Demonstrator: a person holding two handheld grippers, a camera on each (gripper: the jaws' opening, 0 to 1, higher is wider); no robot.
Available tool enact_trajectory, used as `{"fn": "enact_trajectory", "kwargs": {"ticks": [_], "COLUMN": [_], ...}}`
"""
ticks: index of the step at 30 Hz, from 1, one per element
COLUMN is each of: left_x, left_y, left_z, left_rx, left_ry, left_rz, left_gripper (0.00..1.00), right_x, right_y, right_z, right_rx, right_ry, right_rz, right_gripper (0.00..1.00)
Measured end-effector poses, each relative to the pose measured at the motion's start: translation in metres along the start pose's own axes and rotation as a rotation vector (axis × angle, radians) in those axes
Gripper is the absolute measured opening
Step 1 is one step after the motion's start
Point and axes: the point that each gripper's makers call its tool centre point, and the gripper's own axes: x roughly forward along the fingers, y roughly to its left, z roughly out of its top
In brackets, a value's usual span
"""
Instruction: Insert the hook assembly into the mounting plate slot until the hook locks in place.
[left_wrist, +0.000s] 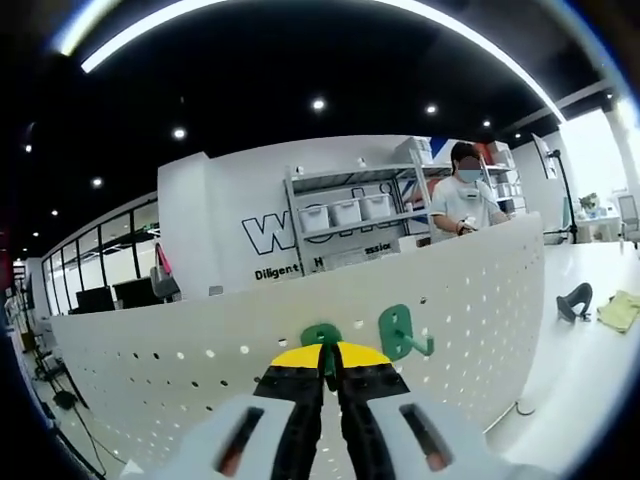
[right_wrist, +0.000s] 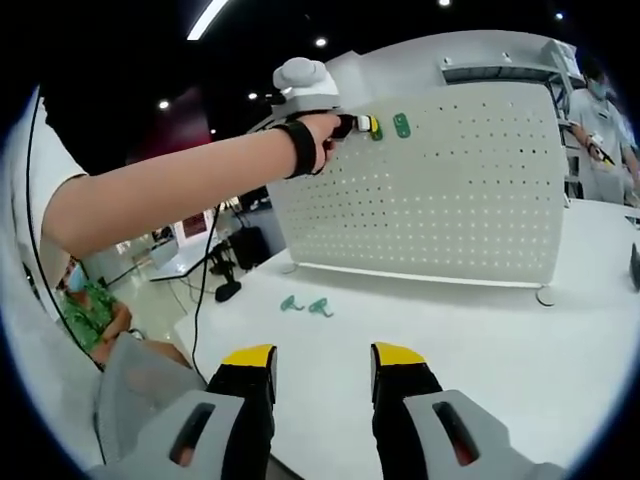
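The left tongs (left_wrist: 331, 352) clamp a green hook (left_wrist: 321, 338) against the upper rows of a white perforated mounting plate (left_wrist: 470, 290), just beside a second green hook (left_wrist: 402, 332) already seated there. The right tongs (right_wrist: 325, 358) hover apart over the white surface (right_wrist: 480, 320), where two spare hooks (right_wrist: 306, 305) lie.

The left hand-held gripper (left_wrist: 331, 362) has two black jaws capped with yellow tips, set in pale grey housings, each with a dark slot showing a reddish insert. The right hand-held gripper (right_wrist: 323, 362) is built alike: black jaws, yellow tips, grey bodies with slotted openings. The person's hand (right_wrist: 322, 138) wears a black wrist strap, and a white short sleeve (right_wrist: 45, 165) covers the upper arm.
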Motion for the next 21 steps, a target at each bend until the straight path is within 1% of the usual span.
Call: {"fn": "enact_trajectory", "kwargs": {"ticks": [4,7,8,11,12,13,14,16,19,21], "left_x": [0.0000,0.0012,0.0015,-0.0008,-0.0031,-0.0030,-0.0008,0.0022,0.0019,0.0023], "left_y": [-0.0014,-0.0071,-0.0078,-0.0026,0.0021,0.0017,-0.0001,-0.0028,-0.0024,-0.0049], "left_z": [0.0012,0.0029,0.0025,0.0003,0.0031,0.0067,0.0079,0.0074,0.0074,0.0024], "left_rx": [-0.013,0.028,0.031,0.012,0.010,0.005,0.000,0.011,0.004,-0.007], "left_ry": [0.001,-0.014,-0.011,0.011,0.000,-0.020,-0.027,-0.017,-0.021,0.004], "left_rz": [-0.003,-0.027,-0.034,-0.019,0.001,-0.007,-0.020,-0.039,-0.044,-0.057], "left_gripper": [0.04,0.05,0.06,0.05,0.05,0.05,0.05,0.05,0.05,0.04], "right_x": [0.0001,0.0003,0.0007,0.0006,0.0010,0.0013,0.0019,0.0026,0.0028,0.0028], "right_y": [0.0006,-0.0006,-0.0012,-0.0005,-0.0005,-0.0002,-0.0004,0.0006,0.0011,0.0012], "right_z": [-0.0012,-0.0009,-0.0007,-0.0002,-0.0001,-0.0011,-0.0019,-0.0033,-0.0049,-0.0040], "right_rx": [0.002,0.006,0.005,0.008,0.007,0.008,0.010,0.011,0.013,0.015], "right_ry": [0.001,0.000,0.001,-0.003,-0.004,-0.001,0.002,0.003,0.008,0.004], "right_rz": [0.001,0.000,-0.001,0.000,0.001,0.001,0.002,0.006,0.008,0.010], "right_gripper": [0.38,0.38,0.38,0.38,0.38,0.38,0.37,0.37,0.37,0.37]}}
